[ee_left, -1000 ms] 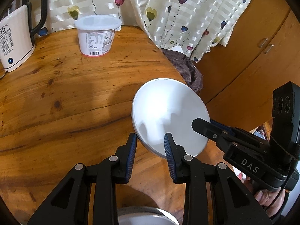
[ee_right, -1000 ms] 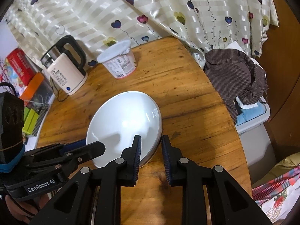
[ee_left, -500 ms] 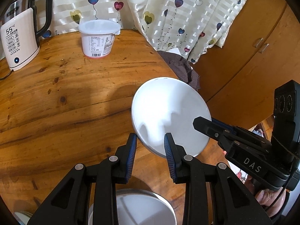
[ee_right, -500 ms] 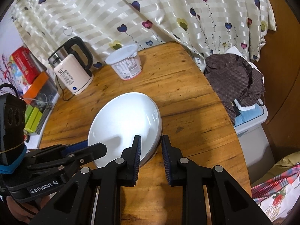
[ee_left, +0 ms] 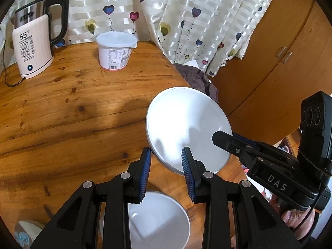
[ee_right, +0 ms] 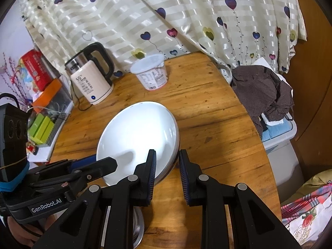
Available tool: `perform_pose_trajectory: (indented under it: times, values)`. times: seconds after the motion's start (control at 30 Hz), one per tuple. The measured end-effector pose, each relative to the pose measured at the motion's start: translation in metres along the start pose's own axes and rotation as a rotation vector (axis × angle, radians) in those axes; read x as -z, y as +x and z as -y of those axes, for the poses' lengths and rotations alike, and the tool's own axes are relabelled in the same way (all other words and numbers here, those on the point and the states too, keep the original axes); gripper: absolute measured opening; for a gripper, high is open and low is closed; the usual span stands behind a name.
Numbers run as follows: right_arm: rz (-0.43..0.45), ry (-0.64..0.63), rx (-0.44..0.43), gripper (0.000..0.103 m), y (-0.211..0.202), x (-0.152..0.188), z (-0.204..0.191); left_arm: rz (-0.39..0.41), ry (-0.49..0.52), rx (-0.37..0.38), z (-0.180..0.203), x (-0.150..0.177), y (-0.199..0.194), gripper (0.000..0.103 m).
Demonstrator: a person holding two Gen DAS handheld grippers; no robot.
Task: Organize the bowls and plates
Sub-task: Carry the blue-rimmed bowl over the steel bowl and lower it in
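A white plate is held tilted above the wooden table by 2 grippers at opposite rims. The left gripper has narrowly parted jaws straddling the near-left rim; the right gripper clamps the other rim with jaws nearly closed. A white bowl sits on the table below. Behind stand a kettle and a lidded tub.
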State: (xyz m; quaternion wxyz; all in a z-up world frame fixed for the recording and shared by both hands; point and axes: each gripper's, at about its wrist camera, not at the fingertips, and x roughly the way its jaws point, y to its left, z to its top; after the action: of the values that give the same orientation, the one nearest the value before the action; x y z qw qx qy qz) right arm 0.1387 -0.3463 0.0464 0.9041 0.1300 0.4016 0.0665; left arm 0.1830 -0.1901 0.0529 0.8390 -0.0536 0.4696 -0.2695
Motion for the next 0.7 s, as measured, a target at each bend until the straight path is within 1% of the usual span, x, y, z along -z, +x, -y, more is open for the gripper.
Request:
perform_pose_trajectory:
  times: [0.7]
  values:
    - [0.000,-0.039,-0.057,0.022,-0.034,0.034,-0.043,0.055,-0.021,-0.040,-0.007,0.041,-0.057,0.032]
